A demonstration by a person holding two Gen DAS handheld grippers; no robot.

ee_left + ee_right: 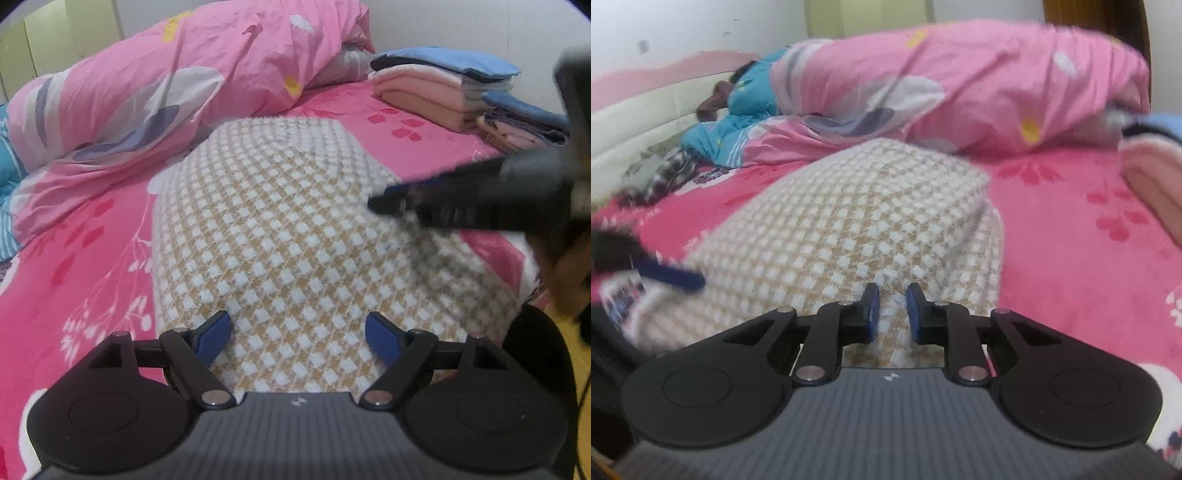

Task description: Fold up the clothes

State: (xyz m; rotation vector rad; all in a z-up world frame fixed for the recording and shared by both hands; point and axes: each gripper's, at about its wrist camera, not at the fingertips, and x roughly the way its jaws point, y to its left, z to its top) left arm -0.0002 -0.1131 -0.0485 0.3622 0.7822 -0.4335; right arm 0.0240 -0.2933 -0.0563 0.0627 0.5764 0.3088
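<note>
On the bright pink floral bedsheet (92, 258), near the front edge of the bed, lies the tan-and-white checked knit garment (280, 229), folded into a thick, roughly rectangular block. The left gripper (299, 328) hovers over its near end with its blue-padded jaws spread wide, nothing between them but the cloth below. The right gripper (891, 308), blurred in the left wrist view, reaches in from the right over the garment's right side; its jaws stand only slightly apart, and no cloth is pinched between them. Behind the garment, a bunched pink quilt with grey and yellow flower print (192, 74) runs along the far side of the bed. At the far right sits a stack of folded clothes in peach, blue and dark fabric (443, 85), well apart from the checked garment.
</note>
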